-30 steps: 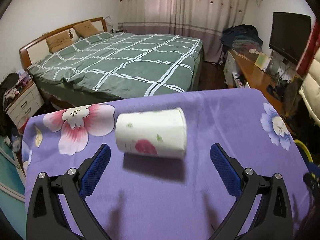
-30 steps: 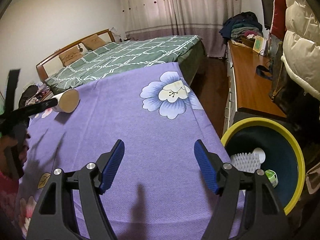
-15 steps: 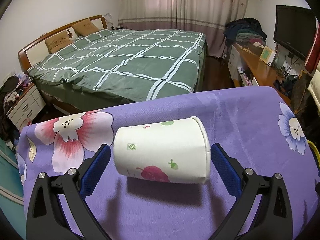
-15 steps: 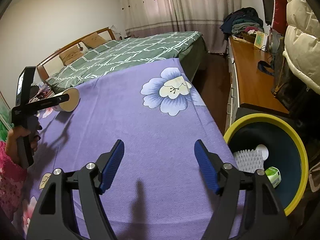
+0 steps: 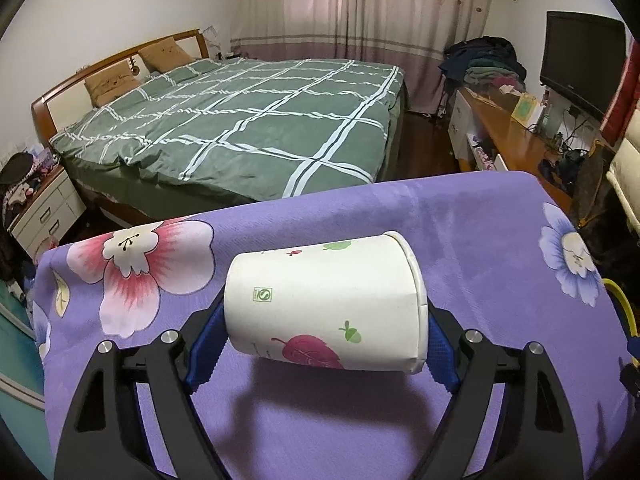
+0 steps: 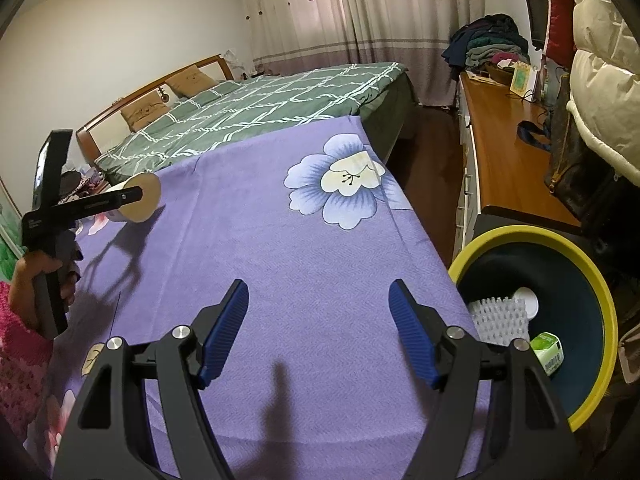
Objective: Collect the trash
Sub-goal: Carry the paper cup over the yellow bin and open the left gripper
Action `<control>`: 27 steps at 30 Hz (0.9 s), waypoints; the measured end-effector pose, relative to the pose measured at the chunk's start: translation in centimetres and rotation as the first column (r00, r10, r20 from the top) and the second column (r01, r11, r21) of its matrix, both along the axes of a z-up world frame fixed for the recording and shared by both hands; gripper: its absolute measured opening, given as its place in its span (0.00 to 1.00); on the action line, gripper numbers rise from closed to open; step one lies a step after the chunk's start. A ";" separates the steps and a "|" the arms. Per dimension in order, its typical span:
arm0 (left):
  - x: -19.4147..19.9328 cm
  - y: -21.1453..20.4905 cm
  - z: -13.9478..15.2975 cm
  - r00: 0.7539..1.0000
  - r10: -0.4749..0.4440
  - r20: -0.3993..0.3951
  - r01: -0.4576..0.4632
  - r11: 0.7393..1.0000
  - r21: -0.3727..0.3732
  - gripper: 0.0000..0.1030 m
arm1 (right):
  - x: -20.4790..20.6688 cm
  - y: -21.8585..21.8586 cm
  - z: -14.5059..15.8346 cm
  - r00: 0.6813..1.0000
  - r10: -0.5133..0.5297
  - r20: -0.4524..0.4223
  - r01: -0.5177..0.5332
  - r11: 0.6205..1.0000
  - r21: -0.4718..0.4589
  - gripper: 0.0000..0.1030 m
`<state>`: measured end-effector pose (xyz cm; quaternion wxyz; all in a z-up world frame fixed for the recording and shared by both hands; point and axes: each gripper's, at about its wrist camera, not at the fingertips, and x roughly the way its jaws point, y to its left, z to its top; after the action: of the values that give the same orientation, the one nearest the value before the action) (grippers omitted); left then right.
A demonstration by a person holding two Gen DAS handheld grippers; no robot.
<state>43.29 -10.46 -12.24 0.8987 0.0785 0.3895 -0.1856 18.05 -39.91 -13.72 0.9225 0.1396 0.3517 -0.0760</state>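
A white paper cup [image 5: 320, 304] with leaf prints lies on its side on the purple flowered tablecloth [image 5: 472, 216]. My left gripper [image 5: 320, 344] is closing its jaws end to end on the cup, the blue pads against its base and its rim. In the right wrist view the same cup [image 6: 140, 200] shows at the far left, with a hand [image 6: 40, 276] on the left tool. My right gripper [image 6: 316, 300] hovers open above the cloth [image 6: 280, 248], with nothing between its fingers. A yellow-rimmed bin [image 6: 520, 236] stands off the table's right edge.
The bin holds a white spiky plastic piece [image 6: 500, 316] and a green-white carton [image 6: 548, 350]. A green checked bed [image 5: 248, 128] lies beyond the table. A wooden desk [image 6: 508, 160] and a hanging padded jacket [image 6: 600, 80] are on the right.
The left gripper has moved forward around the cup and its jaws have narrowed onto the cup's two ends. The right gripper has held still.
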 end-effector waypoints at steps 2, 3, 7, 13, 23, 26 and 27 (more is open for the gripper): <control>-1.4 -0.4 0.6 1.000 -0.014 0.007 0.014 1.000 -0.001 0.79 | -0.7 -0.3 0.2 1.000 0.009 0.002 -0.009 1.000 0.006 0.67; -2.2 -0.7 0.9 1.000 -0.023 0.011 0.023 1.000 0.000 0.79 | -1.3 -0.5 0.4 1.000 0.014 0.003 -0.014 1.000 0.006 0.67; -5.7 -3.0 2.2 0.997 -0.070 0.019 0.071 0.997 -0.015 0.79 | -4.5 -1.2 1.0 1.000 0.017 0.007 -0.017 1.000 -0.011 0.67; -10.8 -9.4 3.5 0.984 -0.180 0.016 0.180 0.982 -0.054 0.79 | -10.3 -3.9 2.1 1.000 -0.031 0.004 0.031 0.998 -0.054 0.67; -19.6 -26.1 3.7 0.901 -0.432 -0.038 0.428 0.899 -0.089 0.79 | -19.3 -10.6 2.1 0.977 -0.211 0.032 0.212 0.977 -0.025 0.69; -22.0 -30.8 3.1 0.870 -0.488 -0.064 0.482 0.872 -0.087 0.79 | -21.3 -12.8 1.9 0.963 -0.266 0.042 0.267 0.964 -0.017 0.69; -22.7 -32.3 2.8 0.861 -0.504 -0.071 0.499 0.863 -0.081 0.79 | -21.7 -13.2 1.9 0.960 -0.276 0.044 0.277 0.961 -0.019 0.69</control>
<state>20.59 -42.71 -9.42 0.8031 0.1418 0.3898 -0.4279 -3.62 -53.13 -11.79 0.9115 0.1775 0.3090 -0.2053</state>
